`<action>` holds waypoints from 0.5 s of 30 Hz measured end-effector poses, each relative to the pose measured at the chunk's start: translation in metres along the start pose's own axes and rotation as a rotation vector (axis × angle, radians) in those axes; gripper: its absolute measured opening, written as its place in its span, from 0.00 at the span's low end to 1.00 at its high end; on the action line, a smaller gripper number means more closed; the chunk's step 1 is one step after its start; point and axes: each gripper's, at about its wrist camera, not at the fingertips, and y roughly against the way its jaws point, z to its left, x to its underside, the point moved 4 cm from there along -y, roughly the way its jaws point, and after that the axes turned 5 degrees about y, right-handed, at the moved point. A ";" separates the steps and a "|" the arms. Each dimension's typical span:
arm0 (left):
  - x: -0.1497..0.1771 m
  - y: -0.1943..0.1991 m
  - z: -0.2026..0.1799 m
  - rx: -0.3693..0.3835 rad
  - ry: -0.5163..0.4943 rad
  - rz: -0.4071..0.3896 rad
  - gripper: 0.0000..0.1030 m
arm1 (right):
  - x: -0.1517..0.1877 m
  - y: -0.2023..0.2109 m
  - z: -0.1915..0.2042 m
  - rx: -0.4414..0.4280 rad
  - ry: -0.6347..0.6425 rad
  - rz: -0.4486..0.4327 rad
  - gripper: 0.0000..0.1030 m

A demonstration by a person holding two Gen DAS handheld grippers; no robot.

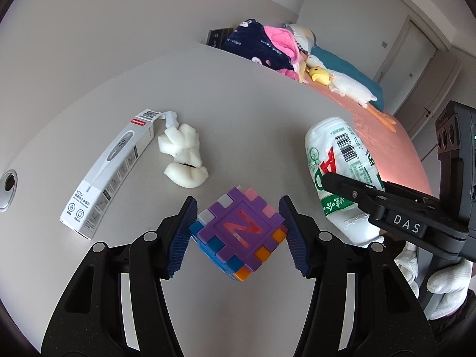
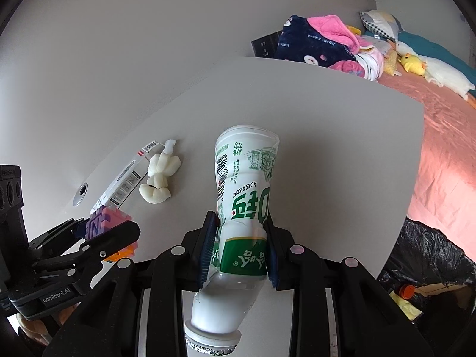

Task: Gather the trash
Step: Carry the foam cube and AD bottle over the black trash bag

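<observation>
My left gripper point(image 1: 239, 236) is shut on a purple foam puzzle cube point(image 1: 238, 226) with a red N on top; its blue pads press the cube's two sides just above the table. The cube point(image 2: 104, 223) and left gripper point(image 2: 98, 233) also show at the left of the right wrist view. My right gripper point(image 2: 240, 248) is shut on a crushed white and green drink bottle point(image 2: 247, 178), gripped near its shoulder. The bottle's base points away and its foil-rimmed mouth points toward the camera. In the left wrist view the bottle point(image 1: 336, 160) is held at the right.
On the grey table point(image 2: 342, 154) lie a long white thermometer box point(image 1: 110, 169) and white foam scraps point(image 1: 183, 151). A cable hole point(image 1: 7, 189) sits at the left. A bin lined with a black bag point(image 2: 425, 261) stands off the table's right edge. A bed point(image 2: 440, 136) with clothes and plush toys lies beyond.
</observation>
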 end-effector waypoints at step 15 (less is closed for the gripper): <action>0.024 0.012 -0.063 0.046 -0.076 0.006 0.54 | 0.032 0.057 -0.033 0.032 -0.051 -0.053 0.31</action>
